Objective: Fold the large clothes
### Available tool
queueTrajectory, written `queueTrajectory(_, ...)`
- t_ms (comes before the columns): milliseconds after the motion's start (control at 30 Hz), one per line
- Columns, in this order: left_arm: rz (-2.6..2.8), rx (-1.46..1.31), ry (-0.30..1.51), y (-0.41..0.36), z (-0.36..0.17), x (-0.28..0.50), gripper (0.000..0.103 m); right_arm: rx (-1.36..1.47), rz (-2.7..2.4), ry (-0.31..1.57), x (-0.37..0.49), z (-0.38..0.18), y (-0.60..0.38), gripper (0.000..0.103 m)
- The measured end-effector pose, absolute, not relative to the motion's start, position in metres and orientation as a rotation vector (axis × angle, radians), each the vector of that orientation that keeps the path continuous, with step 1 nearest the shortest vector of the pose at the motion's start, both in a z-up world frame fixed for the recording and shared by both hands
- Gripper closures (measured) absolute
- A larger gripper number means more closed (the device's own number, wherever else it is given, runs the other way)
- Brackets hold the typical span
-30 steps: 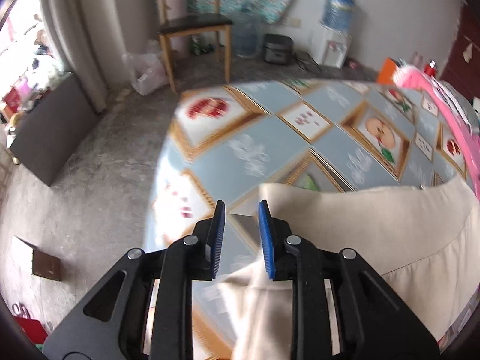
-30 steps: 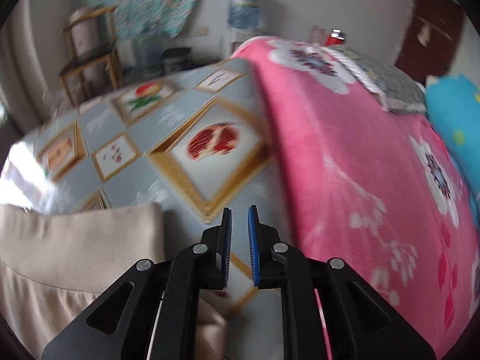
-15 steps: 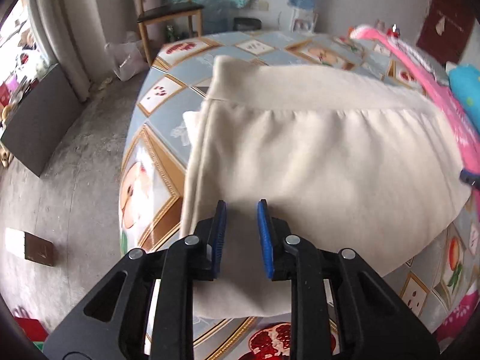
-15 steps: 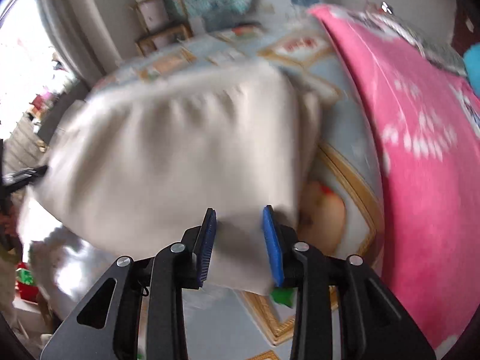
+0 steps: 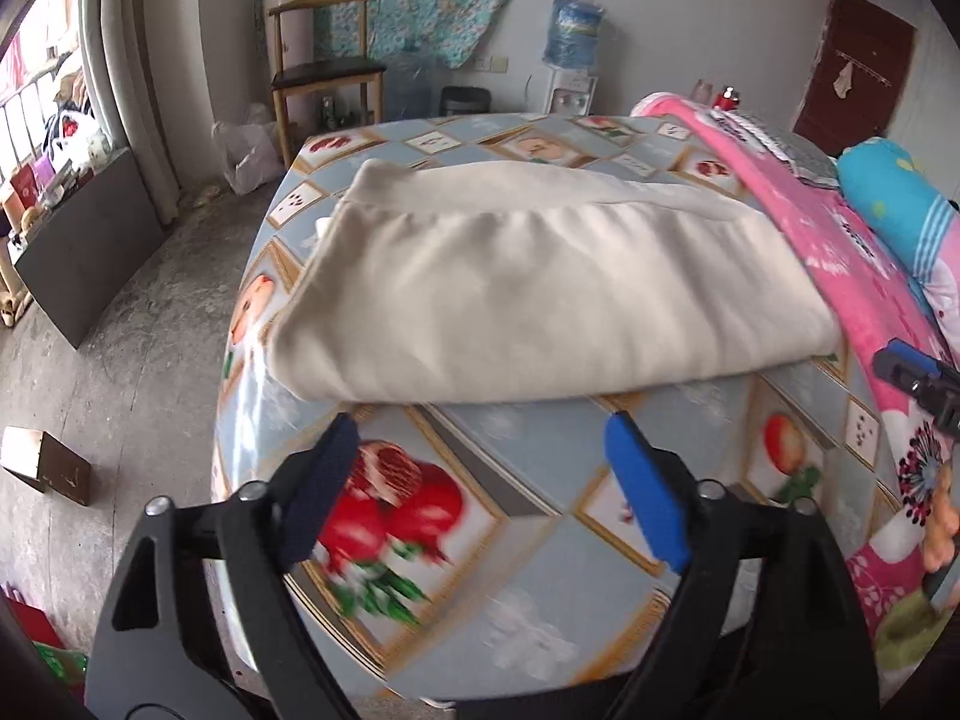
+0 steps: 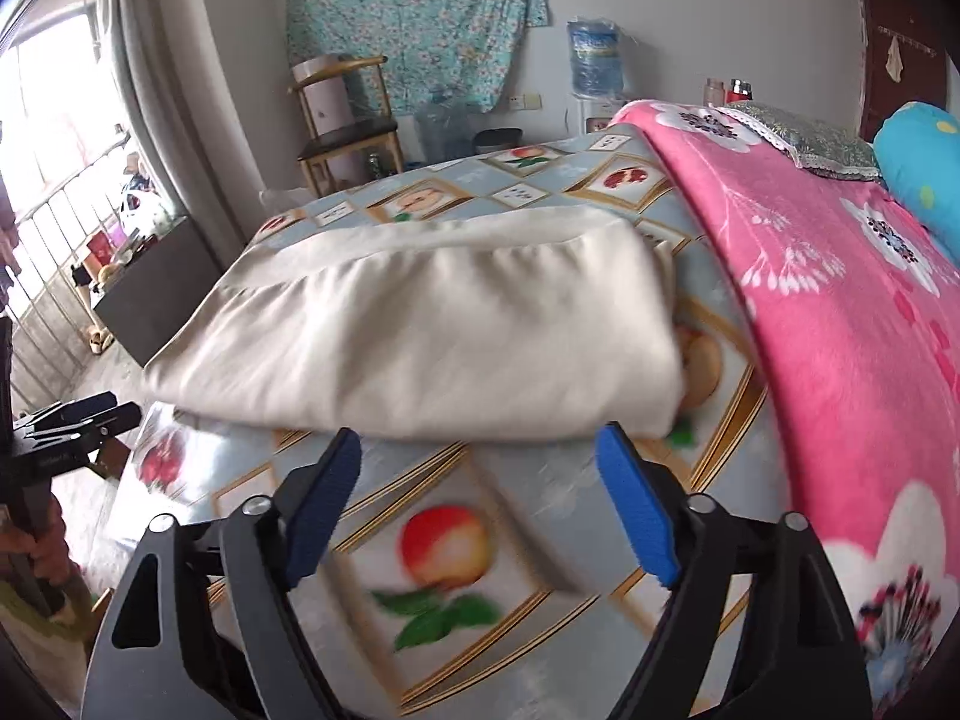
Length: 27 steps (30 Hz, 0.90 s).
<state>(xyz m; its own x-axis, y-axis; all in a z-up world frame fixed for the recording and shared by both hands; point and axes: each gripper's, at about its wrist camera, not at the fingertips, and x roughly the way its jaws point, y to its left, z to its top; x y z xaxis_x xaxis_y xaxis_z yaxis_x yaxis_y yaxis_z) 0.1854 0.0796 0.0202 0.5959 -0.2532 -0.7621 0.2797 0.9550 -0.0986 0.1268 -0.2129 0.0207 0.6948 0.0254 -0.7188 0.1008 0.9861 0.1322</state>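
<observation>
A cream garment [image 5: 540, 288] lies folded flat on the fruit-patterned tablecloth [image 5: 540, 570]; it also shows in the right wrist view [image 6: 432, 330]. My left gripper [image 5: 480, 456] is open and empty, a little short of the garment's near fold. My right gripper [image 6: 477, 468] is open and empty, just before the garment's near edge. The right gripper's tip [image 5: 912, 372] shows at the right edge of the left wrist view, and the left gripper [image 6: 72, 426] shows at the left of the right wrist view.
A pink floral blanket [image 6: 840, 300] covers the table's right side, with a blue pillow [image 5: 894, 204] beyond it. A wooden chair [image 5: 324, 72], a water dispenser [image 5: 570, 60] and a dark panel [image 5: 84, 252] stand on the floor beyond and to the left.
Both grippers opened wide and let go of the cream garment, then drew back toward the near table edge. The garment now lies folded on the table.
</observation>
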Motion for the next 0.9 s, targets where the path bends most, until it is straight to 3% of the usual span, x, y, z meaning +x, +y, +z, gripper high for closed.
queueTrajectory(200, -0.238, 0.049, 0.79, 0.037, 0.043, 0.143, 0.008, 0.094, -0.111, 0.742, 0.1, 0.041, -0.181, 0.006)
queueTrajectory(533, -0.071, 0.117, 0.688, 0.018, 0.072, 0.13, 0.008, 0.019, -0.239, 0.657, 0.091, 0.065, -0.175, 0.006)
queueTrajectory(900, -0.043, 0.117, 0.791, 0.01, 0.055, 0.142, 0.008, 0.047, -0.248, 0.721, 0.103, 0.051, -0.176, 0.006)
